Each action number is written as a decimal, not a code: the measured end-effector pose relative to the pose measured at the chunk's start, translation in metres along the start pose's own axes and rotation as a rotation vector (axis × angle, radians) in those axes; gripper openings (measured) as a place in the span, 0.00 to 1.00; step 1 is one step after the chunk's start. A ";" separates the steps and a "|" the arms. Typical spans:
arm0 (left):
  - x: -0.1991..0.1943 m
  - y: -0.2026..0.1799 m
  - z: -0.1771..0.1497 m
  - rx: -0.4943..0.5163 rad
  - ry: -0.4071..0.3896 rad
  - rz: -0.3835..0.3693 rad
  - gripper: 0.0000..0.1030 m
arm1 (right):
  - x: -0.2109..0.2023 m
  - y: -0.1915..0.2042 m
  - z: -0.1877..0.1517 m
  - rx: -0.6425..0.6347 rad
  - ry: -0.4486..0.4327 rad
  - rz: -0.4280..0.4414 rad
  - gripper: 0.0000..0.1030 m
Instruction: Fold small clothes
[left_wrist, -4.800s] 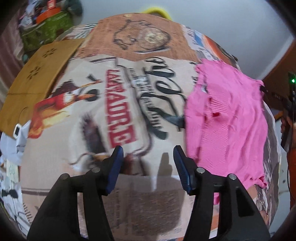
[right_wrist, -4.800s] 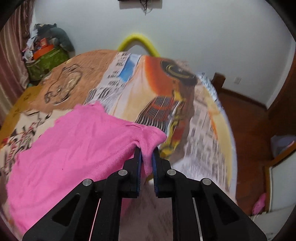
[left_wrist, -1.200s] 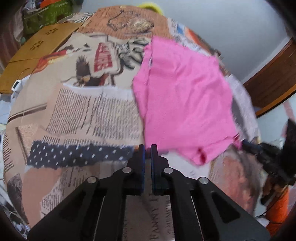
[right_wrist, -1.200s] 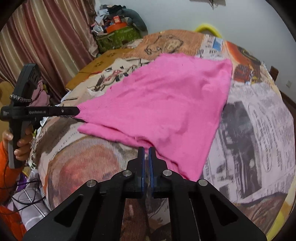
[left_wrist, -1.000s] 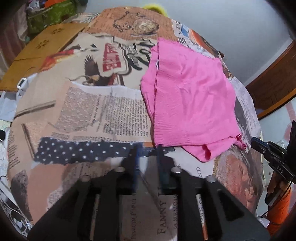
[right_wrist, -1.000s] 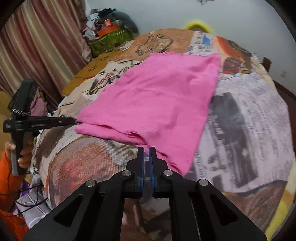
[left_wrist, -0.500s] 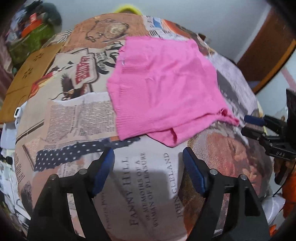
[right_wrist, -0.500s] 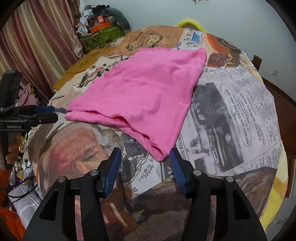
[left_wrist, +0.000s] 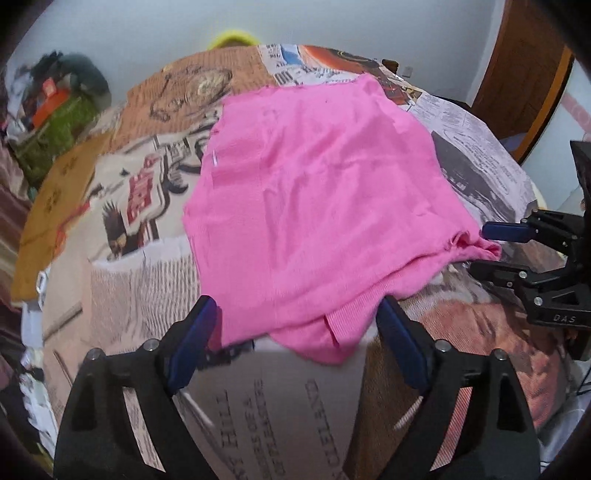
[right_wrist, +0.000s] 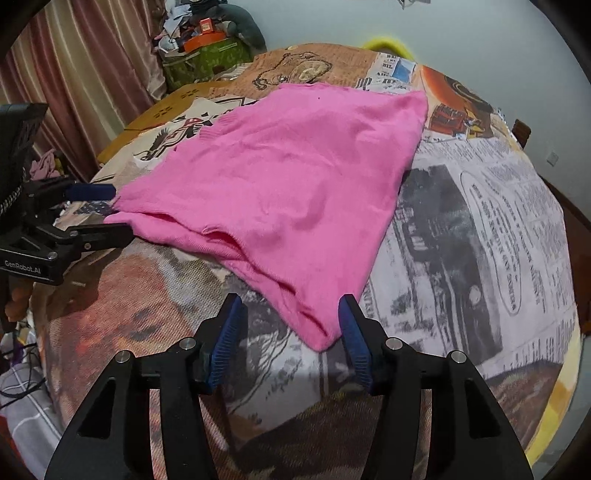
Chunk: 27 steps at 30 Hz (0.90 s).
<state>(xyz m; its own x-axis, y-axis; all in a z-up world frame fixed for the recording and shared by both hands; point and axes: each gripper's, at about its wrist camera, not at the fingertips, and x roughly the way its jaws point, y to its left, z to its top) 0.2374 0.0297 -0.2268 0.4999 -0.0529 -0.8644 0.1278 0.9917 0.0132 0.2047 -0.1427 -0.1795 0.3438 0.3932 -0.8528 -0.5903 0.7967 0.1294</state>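
A pink knit garment (left_wrist: 317, 192) lies spread flat on the printed bedspread (left_wrist: 280, 406); it also shows in the right wrist view (right_wrist: 280, 184). My left gripper (left_wrist: 299, 343) is open, its fingers either side of the garment's near left corner. My right gripper (right_wrist: 290, 338) is open, its fingers either side of the near right corner. Neither holds the cloth. Each gripper shows in the other's view: the right one (left_wrist: 491, 249) at the garment's right tip, the left one (right_wrist: 98, 212) at its left tip.
The bedspread (right_wrist: 480, 229) covers a bed with newspaper and picture prints. A green bag with clutter (right_wrist: 207, 55) and curtains (right_wrist: 74, 74) stand at the far left. A wooden door (left_wrist: 517, 81) is at the far right. A yellow object (left_wrist: 232, 37) sits past the bed's far edge.
Both grippers were shut on the garment's near corners about a second ago. They have opened and let it go, and the garment now lies flat.
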 end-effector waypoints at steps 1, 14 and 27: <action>0.001 -0.001 0.001 0.010 -0.008 0.006 0.74 | 0.001 -0.001 0.001 -0.002 0.002 0.002 0.49; -0.004 0.000 0.007 0.017 -0.046 -0.041 0.08 | -0.001 -0.004 0.004 0.026 -0.037 0.049 0.07; -0.051 0.014 0.074 0.007 -0.197 -0.027 0.07 | -0.052 -0.009 0.056 0.007 -0.243 0.008 0.06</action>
<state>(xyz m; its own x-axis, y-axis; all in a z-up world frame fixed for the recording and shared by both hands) 0.2768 0.0372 -0.1458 0.6544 -0.1019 -0.7492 0.1488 0.9889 -0.0045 0.2330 -0.1452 -0.1081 0.5053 0.4978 -0.7049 -0.5888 0.7960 0.1401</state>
